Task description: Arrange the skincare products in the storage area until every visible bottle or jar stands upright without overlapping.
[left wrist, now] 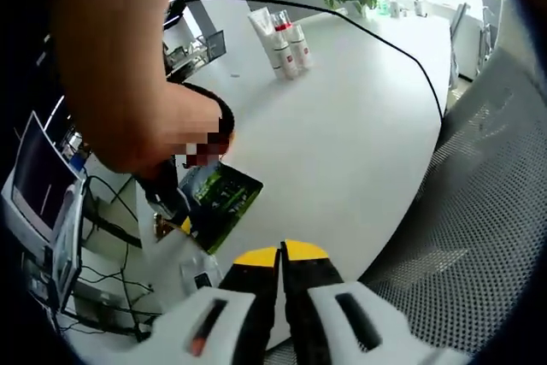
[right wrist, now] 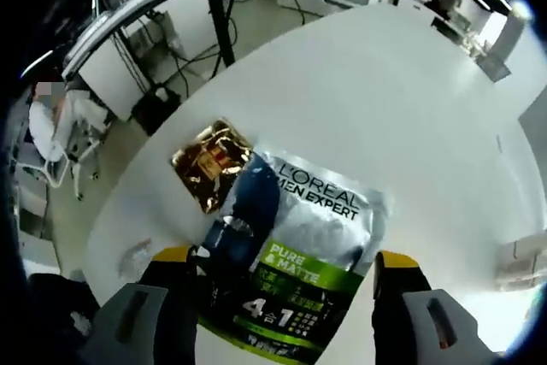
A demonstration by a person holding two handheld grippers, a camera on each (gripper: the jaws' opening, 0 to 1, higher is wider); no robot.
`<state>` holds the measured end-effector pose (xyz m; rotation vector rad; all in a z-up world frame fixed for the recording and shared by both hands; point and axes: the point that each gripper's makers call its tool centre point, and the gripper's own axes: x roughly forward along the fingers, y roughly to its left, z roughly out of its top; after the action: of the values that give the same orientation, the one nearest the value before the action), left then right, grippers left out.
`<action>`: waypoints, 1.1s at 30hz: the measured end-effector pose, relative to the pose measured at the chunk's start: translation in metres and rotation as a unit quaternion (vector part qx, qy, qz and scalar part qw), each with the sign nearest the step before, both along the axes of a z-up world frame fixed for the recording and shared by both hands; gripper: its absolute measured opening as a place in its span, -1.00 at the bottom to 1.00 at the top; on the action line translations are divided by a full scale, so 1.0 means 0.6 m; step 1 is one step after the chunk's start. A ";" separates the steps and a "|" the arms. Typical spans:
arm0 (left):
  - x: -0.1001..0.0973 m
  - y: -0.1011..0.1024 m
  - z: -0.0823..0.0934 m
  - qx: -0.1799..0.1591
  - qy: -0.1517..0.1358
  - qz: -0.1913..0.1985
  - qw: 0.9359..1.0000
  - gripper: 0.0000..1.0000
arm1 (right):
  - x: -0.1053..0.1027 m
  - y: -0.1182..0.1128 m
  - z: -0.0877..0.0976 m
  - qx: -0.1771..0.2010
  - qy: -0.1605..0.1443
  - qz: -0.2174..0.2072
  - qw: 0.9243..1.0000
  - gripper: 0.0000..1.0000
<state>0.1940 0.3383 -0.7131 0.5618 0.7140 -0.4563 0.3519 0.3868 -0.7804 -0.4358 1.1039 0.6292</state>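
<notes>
Between the spread jaws of the right tool point(right wrist: 282, 275) lies the L'Oréal sachet point(right wrist: 299, 267), flat on the white desk point(right wrist: 410, 100), its long axis running away from the tool and slightly rightward; a dark blue tube point(right wrist: 244, 215) rests across its left half, and a gold foil packet point(right wrist: 209, 162) sits just beyond. Nothing is gripped yet. Judging by this, the right tool is nearer. Farther out, the left tool point(left wrist: 280, 256) is closed and empty, with upright white bottles point(left wrist: 280, 40) standing well apart across the desk.
</notes>
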 end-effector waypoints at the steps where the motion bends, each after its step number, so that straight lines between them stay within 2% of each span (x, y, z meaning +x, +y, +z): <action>1: 0.001 0.001 0.001 0.000 -0.001 0.001 1.000 -1.00 | 0.000 -0.003 0.001 0.002 -0.003 0.005 1.000 0.66; 15: 0.000 0.003 0.000 0.003 0.000 0.003 1.000 -1.00 | 0.009 -0.029 0.003 0.018 -0.020 0.079 0.997 0.16; 17: -0.001 0.003 -0.001 0.005 0.001 0.002 1.000 -1.00 | 0.007 -0.033 0.009 0.025 -0.026 0.102 0.994 -0.33; 18: -0.001 0.003 -0.001 0.005 0.002 0.002 1.000 -1.00 | 0.002 -0.033 0.008 0.034 -0.022 0.124 0.991 -0.51; 19: -0.001 0.003 -0.002 0.005 0.002 0.001 1.000 -1.00 | 0.007 -0.038 0.007 0.034 -0.033 0.113 0.992 -0.53; 23: -0.002 0.004 -0.004 0.008 0.006 0.002 1.000 -1.00 | 0.000 -0.047 0.009 0.037 -0.033 0.121 0.991 -0.63; 27: 0.000 0.005 0.000 0.011 -0.001 0.002 1.000 -1.00 | -0.005 -0.051 0.009 0.043 -0.039 0.140 0.988 -0.70; 32: -0.004 0.006 -0.009 0.020 0.012 -0.002 1.000 -1.00 | -0.017 -0.065 0.010 0.045 -0.035 0.155 0.986 -0.86; 33: -0.004 0.005 -0.010 0.020 0.013 -0.003 1.000 -1.00 | -0.021 -0.072 0.011 0.043 -0.039 0.171 0.984 -0.88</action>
<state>0.1917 0.3413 -0.7189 0.5962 0.7468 -0.4563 0.3392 0.3436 -0.7740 -0.5753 0.9301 0.9502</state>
